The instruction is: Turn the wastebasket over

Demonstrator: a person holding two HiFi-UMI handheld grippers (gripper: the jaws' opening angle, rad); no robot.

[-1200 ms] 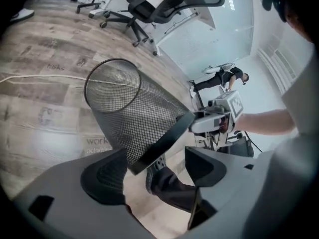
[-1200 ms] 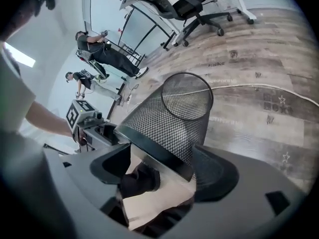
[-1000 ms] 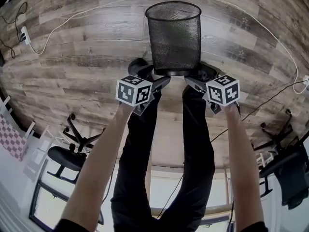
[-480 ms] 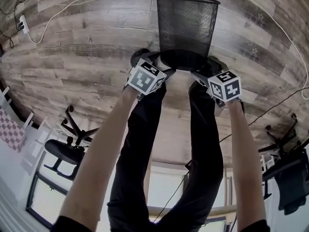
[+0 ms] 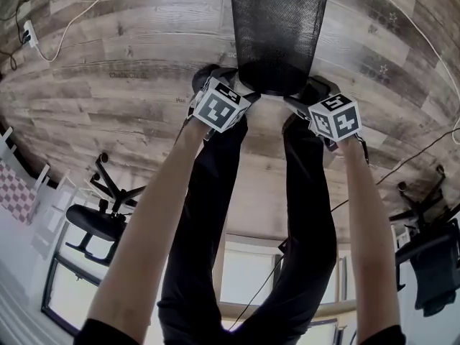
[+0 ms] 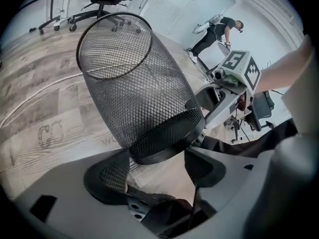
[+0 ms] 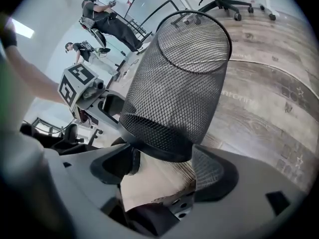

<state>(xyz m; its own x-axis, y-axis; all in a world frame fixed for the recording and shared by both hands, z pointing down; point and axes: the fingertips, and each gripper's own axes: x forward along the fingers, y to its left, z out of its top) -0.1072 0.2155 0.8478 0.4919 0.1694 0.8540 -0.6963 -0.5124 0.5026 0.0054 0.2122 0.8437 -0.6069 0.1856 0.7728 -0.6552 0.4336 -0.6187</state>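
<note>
A black wire-mesh wastebasket (image 5: 277, 34) stands on the wood floor just beyond the person's shoes, open rim up and away from me. My left gripper (image 5: 246, 95) sits at the left of its base and my right gripper (image 5: 298, 105) at the right. In the left gripper view the basket (image 6: 134, 83) leans over the open jaws of the left gripper (image 6: 157, 169), and its mesh overlaps the left finger (image 6: 112, 176). In the right gripper view the basket (image 7: 179, 83) hangs above the open right gripper (image 7: 164, 169), with mesh across the right finger (image 7: 214, 176). Neither pair of pads clamps it.
A white cable (image 5: 108, 13) runs over the floor to a plug (image 5: 29, 33) at the far left. The person's black shoes (image 5: 208, 76) flank the basket's base. Office chairs (image 5: 100, 221) stand behind. Other people (image 6: 219, 31) work in the background.
Both grippers have sunk and closed in on the basket's base. The left marker cube has rolled. The basket now fills more of the head view, higher up.
</note>
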